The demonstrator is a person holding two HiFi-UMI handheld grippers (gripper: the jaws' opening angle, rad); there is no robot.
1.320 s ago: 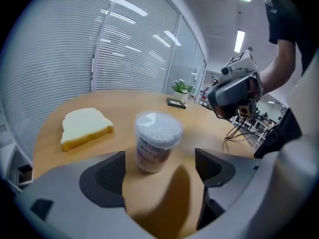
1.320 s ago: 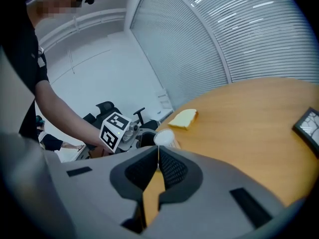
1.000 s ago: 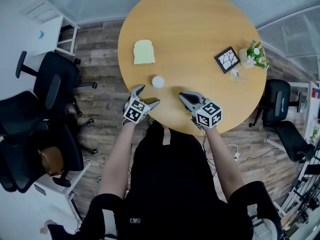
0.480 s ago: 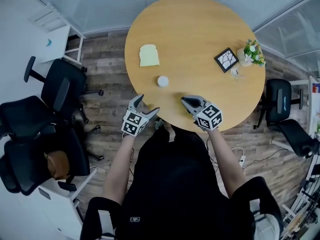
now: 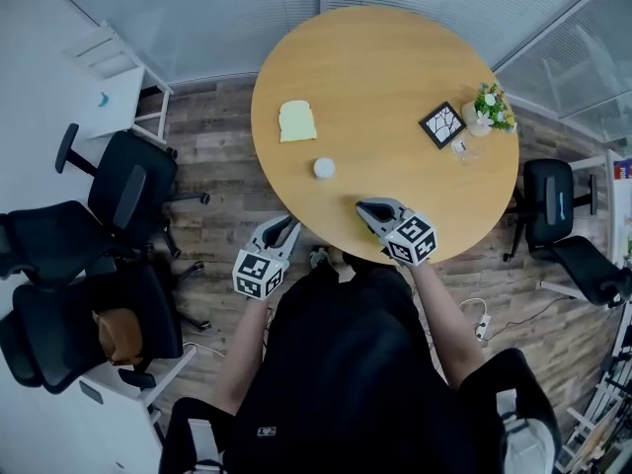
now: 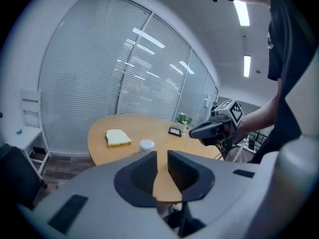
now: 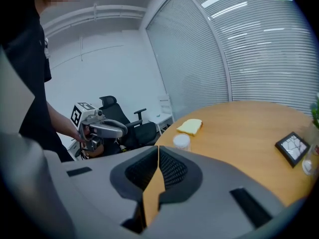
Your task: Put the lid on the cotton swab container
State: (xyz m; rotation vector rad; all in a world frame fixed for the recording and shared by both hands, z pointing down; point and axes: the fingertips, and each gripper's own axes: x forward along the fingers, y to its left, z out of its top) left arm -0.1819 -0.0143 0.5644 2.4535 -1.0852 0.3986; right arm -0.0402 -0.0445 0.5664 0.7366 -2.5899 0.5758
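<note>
With my left gripper [image 5: 286, 227] just off the near edge of the counter [image 5: 395, 67], its empty fingers closing to a narrow gap, and my right gripper [image 5: 363, 207] pinched together on nothing over that edge, the white-topped cotton swab container [image 5: 324, 169] stands farther out, apparently already capped, so next I'd only check the lid's seating.

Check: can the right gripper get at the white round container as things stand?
Probably yes. Only bare table lies between the right gripper and the white round container, with nothing in the way. Its jaws are together and would need opening.
</note>
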